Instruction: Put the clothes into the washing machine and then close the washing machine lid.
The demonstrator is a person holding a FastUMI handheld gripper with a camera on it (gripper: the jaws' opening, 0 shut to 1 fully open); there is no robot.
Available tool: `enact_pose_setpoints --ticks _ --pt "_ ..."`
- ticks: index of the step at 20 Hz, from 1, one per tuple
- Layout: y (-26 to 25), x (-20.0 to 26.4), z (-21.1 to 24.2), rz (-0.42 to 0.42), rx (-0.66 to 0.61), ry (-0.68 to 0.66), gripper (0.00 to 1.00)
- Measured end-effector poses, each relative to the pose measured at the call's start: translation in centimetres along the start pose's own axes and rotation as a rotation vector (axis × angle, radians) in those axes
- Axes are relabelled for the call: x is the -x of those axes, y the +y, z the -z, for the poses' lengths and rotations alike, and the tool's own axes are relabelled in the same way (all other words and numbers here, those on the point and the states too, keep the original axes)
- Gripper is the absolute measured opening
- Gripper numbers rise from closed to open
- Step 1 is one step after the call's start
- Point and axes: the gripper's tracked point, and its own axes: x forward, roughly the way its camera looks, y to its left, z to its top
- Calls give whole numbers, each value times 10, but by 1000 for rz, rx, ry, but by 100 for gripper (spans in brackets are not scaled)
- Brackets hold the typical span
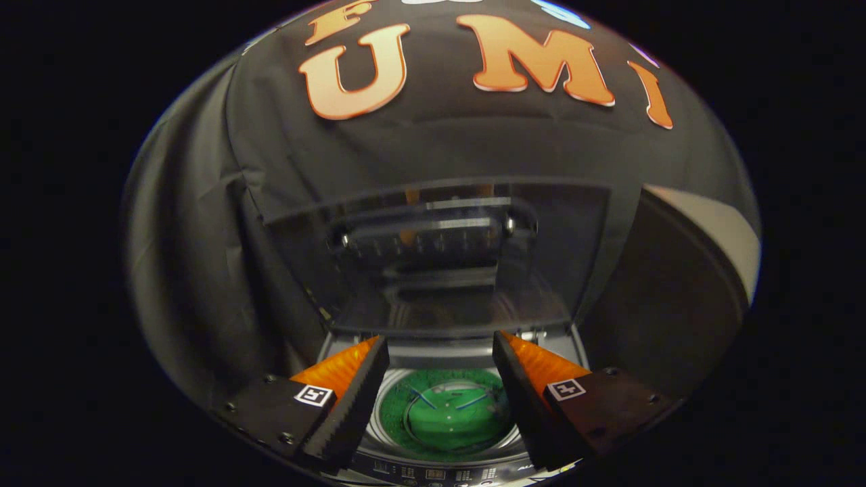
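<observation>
Your hand-held gripper point(440, 399) hangs above the washing machine point(446, 467), with its two fingers spread wide and nothing held between them. Neither finger touches the machine or anything else.

Look down between the fingers and you see the round drum opening point(446, 412) of the top-loading machine. The inside of the drum shows green. You can make out a rounded green shape with a few thin blue lines on it, but you cannot tell whether this is a piece of clothing lying in the drum or the drum's own floor. No clothes are gripped.

A pale ring point(389, 399) borders the drum opening. On the side of the machine nearest you, below the fingers, a dark control strip point(433, 475) with small markings runs along the rim.

The lid point(440, 257) stands raised, beyond the fingers and behind the drum opening. It is a clear, tinted panel, tilted back toward the black cloth wall point(203, 270) of the booth. A dark handle bar point(433, 233) with shiny ends runs across its upper part, and reflections show in the panel below that bar.

To the right of the machine, beside the lid, you see a large dark curved object with a pale rim point(717, 237); what it is cannot be told.
</observation>
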Motion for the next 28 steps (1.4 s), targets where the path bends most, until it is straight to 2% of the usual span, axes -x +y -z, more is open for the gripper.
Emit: enact_pose_setpoints --ticks 6,9,15,18,28 --pt "14 5 -109 -29 23 -158 99" --pt "13 -10 -140 -17 52 -201 99" --pt "4 -56 -142 11 45 -170 99" --pt "-2 -62 -133 36 52 -157 99" --pt "1 -21 -107 63 65 -225 100"
